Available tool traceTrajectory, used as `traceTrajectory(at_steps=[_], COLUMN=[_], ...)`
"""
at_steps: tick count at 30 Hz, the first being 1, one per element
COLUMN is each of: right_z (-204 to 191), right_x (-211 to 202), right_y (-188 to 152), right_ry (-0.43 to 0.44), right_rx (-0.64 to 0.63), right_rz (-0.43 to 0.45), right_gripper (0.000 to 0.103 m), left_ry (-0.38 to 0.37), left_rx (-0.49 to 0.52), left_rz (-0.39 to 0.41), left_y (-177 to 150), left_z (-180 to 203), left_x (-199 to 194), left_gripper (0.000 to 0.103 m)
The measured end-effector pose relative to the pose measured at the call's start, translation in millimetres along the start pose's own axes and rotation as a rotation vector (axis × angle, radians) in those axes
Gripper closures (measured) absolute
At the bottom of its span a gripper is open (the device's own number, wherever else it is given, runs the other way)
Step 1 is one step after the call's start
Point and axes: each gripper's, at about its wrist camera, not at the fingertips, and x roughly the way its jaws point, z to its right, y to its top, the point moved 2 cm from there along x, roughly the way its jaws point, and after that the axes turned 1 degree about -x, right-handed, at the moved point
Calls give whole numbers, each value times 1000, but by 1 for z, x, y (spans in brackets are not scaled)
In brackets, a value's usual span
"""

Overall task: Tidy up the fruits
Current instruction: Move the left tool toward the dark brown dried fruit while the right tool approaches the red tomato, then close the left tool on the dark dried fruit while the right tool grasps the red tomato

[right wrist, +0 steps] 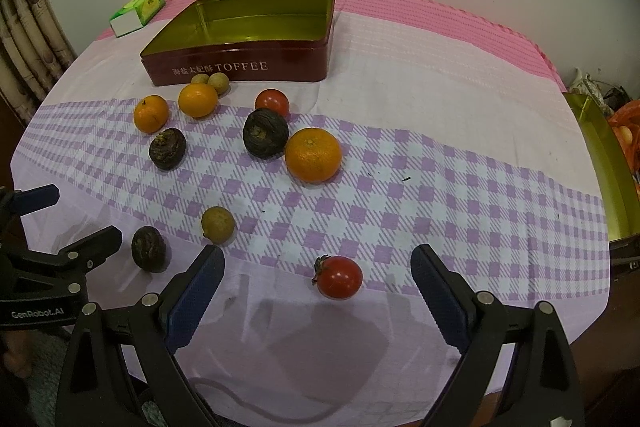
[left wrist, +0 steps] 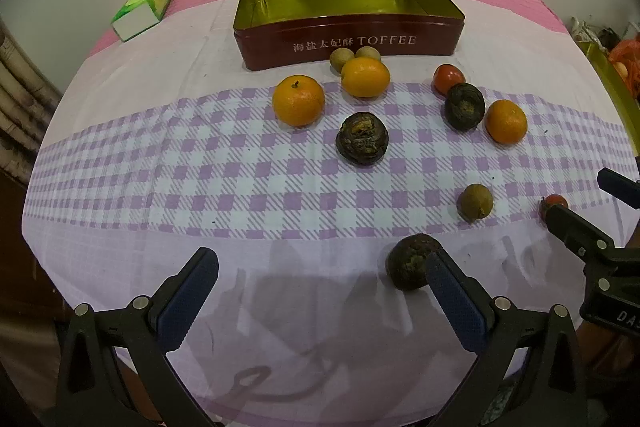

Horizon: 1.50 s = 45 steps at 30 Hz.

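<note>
Right wrist view is showing my right gripper (right wrist: 316, 279) standing wide open and holding nothing, with a small tomato (right wrist: 338, 277) lying on the tablecloth (right wrist: 440, 187) between the two fingers but not touching them; I think I am lining up on it this way so that the fingers can close from both sides. My left gripper (left wrist: 322, 281) is also spread wide and empty, and its right finger is standing just in front of a dark wrinkled fruit (left wrist: 412, 261), probably because this one is nearest to that hand. The other fruits, among them three oranges such as the big one (right wrist: 313, 155) and a small brown round fruit (right wrist: 218, 225), are lying scattered on the cloth between me and the toffee tin (right wrist: 240, 67). The tin is standing open and empty at the far side, so I am judging that no fruit is sorted yet. A green box (left wrist: 142, 9) is resting near the tin's left corner.
</note>
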Motion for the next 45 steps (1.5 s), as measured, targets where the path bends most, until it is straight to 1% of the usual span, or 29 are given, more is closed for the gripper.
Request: traceTrajectory(at_steps=[22, 24, 26, 35, 42, 45], right_z=[7, 7, 7, 12, 21, 21], right_x=[2, 2, 2, 2, 5, 9], right_y=[0, 0, -1, -7, -16, -18], right_ry=[-3, -3, 2, -7, -9, -3], right_rx=[28, 28, 28, 31, 39, 37], right_rz=[-24, -25, -27, -39, -71, -85], right_gripper=[12, 14, 18, 20, 22, 27], left_ry=[-2, -1, -1, -10, -11, -15], left_rx=[24, 25, 23, 29, 49, 56], left_rz=[-7, -7, -5, 1, 7, 4], left_y=[4, 5, 5, 4, 1, 0], left_z=[3, 4, 4, 4, 10, 13], left_x=[6, 7, 7, 6, 3, 4], left_gripper=[1, 1, 1, 1, 1, 2])
